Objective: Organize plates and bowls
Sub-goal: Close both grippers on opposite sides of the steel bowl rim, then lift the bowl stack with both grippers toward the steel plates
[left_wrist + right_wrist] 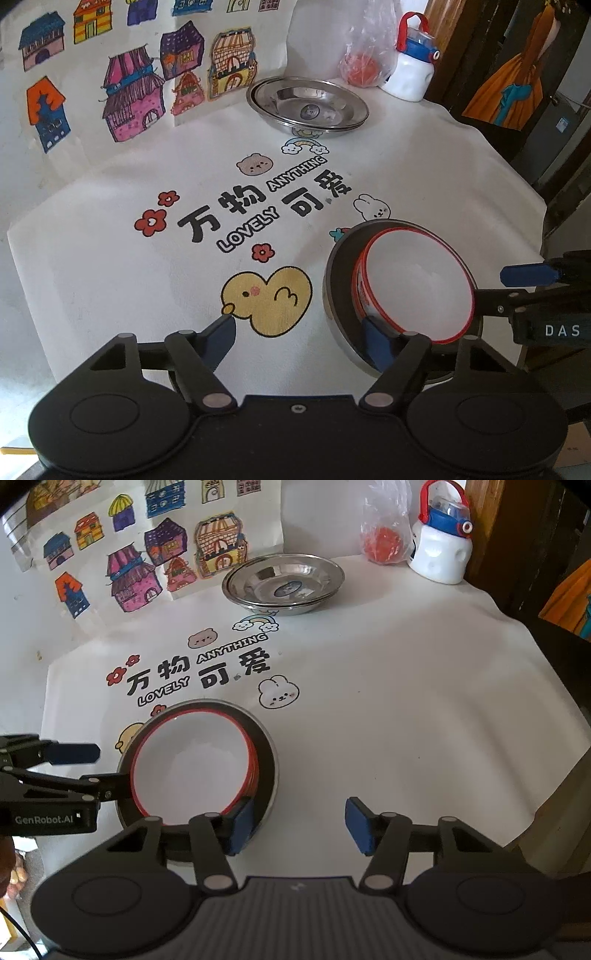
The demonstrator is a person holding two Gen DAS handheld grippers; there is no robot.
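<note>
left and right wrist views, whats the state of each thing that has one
steel plates: stacked, empty, upright at the back of the table
red-rimmed bowl: empty, nested inside the steel bowl
steel bowl: upright on the tablecloth, holding the red-rimmed bowl
water bottle: upright, lid on
plastic bag: standing, something red inside
left gripper: jaws open, gripping nothing
right gripper: jaws open, gripping nothing

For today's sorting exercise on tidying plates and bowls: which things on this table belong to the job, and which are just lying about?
Belong to the job:
- white bowl with red rim, sitting in a steel bowl
- stacked steel plates

Just lying about:
- white bottle with blue and red lid
- plastic bag with something red inside
- house drawings
- printed tablecloth
</note>
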